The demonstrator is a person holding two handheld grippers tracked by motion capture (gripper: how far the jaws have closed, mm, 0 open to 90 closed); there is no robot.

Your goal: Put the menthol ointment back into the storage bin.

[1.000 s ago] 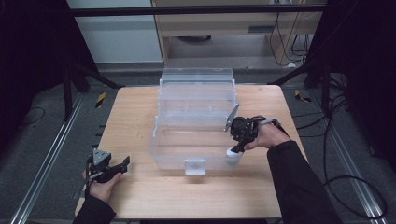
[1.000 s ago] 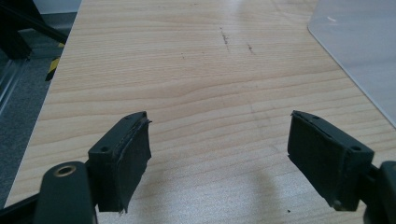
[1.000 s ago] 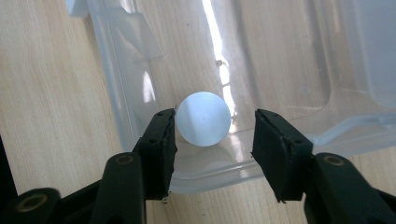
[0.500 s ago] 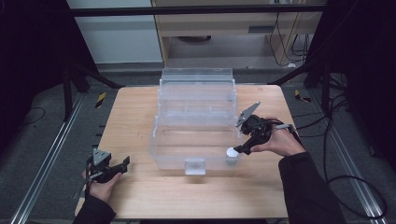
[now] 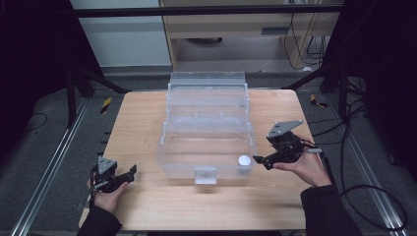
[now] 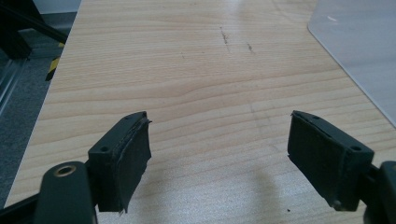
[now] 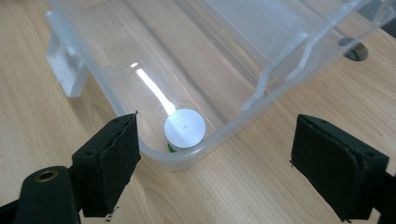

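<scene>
The small white-capped bottle (image 5: pixel 244 161) stands upright inside the clear plastic box (image 5: pixel 206 147), tucked into the front right corner of its lowest tray; in the right gripper view the round cap (image 7: pixel 185 128) sits just behind the box's curved corner wall, with a bit of green showing beneath it. Your right gripper (image 5: pixel 259 159) is just outside that same corner of the box, apart from the wall. Its jaws have just been opening and now stand wide, with nothing between the pads; the bottle is free in the box. On the front wall of the box, left of the bottle, is the white latch (image 5: pixel 205 174). Your left gripper (image 5: pixel 132 171) rests low over the counter (image 5: pixel 147 128), well to the left of the box and near the front edge, its jaws also spread wide and holding nothing, bare wood between them.
</scene>
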